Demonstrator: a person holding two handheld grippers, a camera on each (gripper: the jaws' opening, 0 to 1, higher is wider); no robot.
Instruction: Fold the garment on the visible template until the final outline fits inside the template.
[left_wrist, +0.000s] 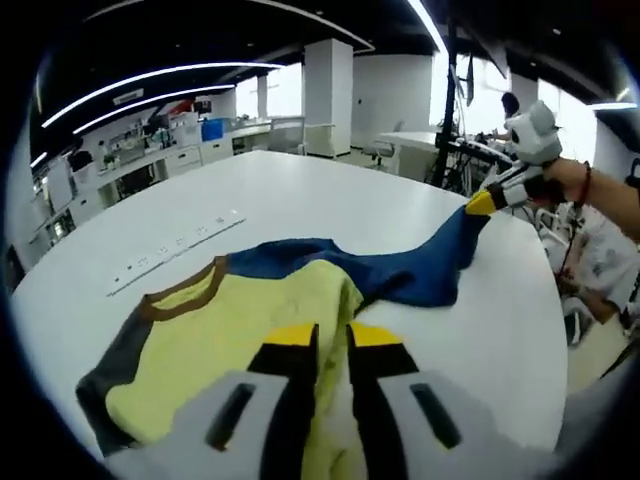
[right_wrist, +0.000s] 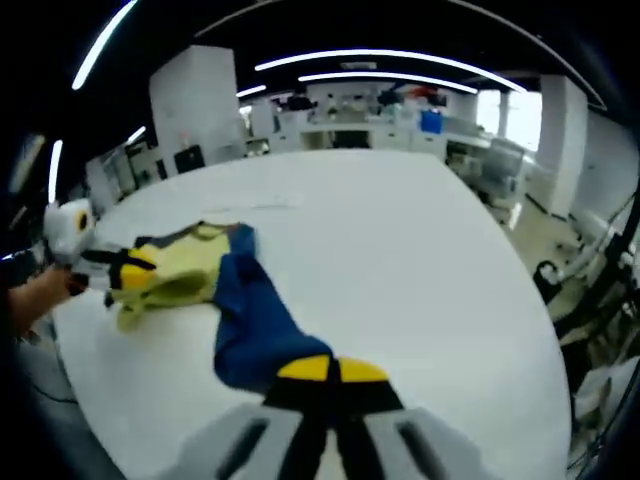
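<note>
Right gripper view | right gripper clamps garment sleeve

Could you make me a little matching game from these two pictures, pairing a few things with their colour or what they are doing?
Things:
1. sleeve
2. shirt body
3. collar
4. right gripper

Descriptions:
A. brown
B. yellow, lying on the white table
C. blue, stretched out and lifted at its end
D. shut on the sleeve's end

Pairs: 1-C, 2-B, 3-A, 4-D
</note>
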